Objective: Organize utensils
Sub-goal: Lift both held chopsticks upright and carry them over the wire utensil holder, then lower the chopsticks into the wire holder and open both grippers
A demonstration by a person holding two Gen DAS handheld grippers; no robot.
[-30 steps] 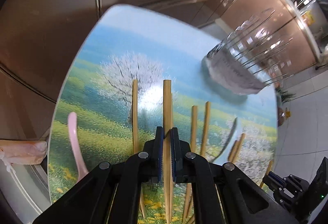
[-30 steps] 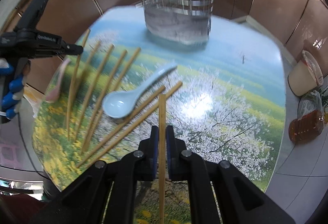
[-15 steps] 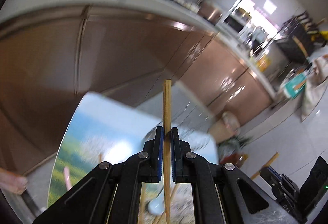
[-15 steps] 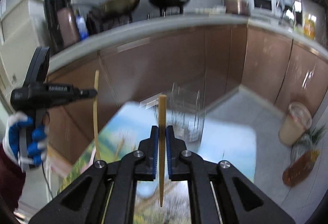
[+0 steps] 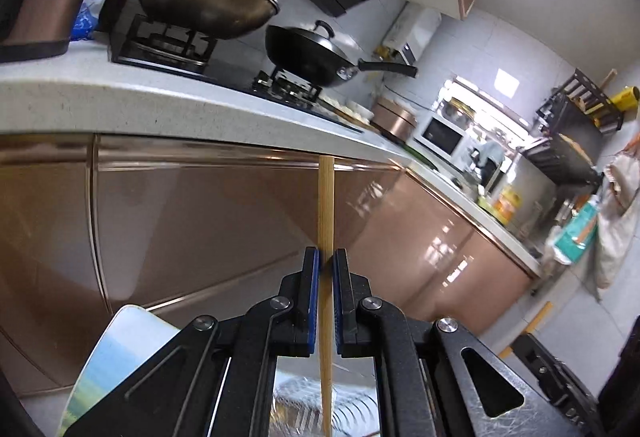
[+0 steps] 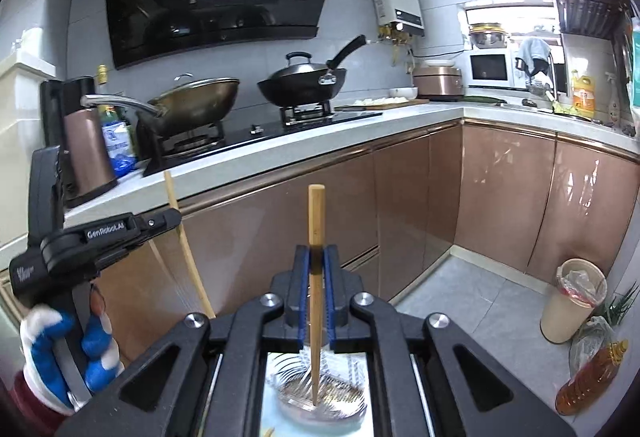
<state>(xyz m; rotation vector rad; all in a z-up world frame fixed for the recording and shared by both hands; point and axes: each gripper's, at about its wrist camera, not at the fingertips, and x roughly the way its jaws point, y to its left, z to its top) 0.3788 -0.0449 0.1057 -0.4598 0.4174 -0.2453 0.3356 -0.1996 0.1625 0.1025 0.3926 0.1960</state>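
My left gripper [image 5: 326, 265] is shut on a bamboo chopstick [image 5: 325, 205] that stands upright between its blue pads, high above the table. My right gripper [image 6: 316, 261] is shut on a second chopstick [image 6: 316, 213], also upright, whose lower tip hangs over the wire utensil basket [image 6: 320, 393] below. In the right wrist view the left gripper [image 6: 172, 215] shows at the left with its chopstick [image 6: 188, 257], held by a hand in a blue and white glove [image 6: 60, 353]. The basket [image 5: 304, 409] shows blurred under the left gripper too.
A corner of the landscape-print table [image 5: 116, 349] shows at lower left. Copper cabinet doors [image 5: 200, 229] and a white counter [image 6: 280, 149] with two woks face me. On the floor at the right stand a bin [image 6: 572, 301] and an oil bottle [image 6: 588, 381].
Both grippers rose from the table with their chopsticks and tilted up toward level. The table with its other utensils dropped almost out of view; the kitchen counter came into view.
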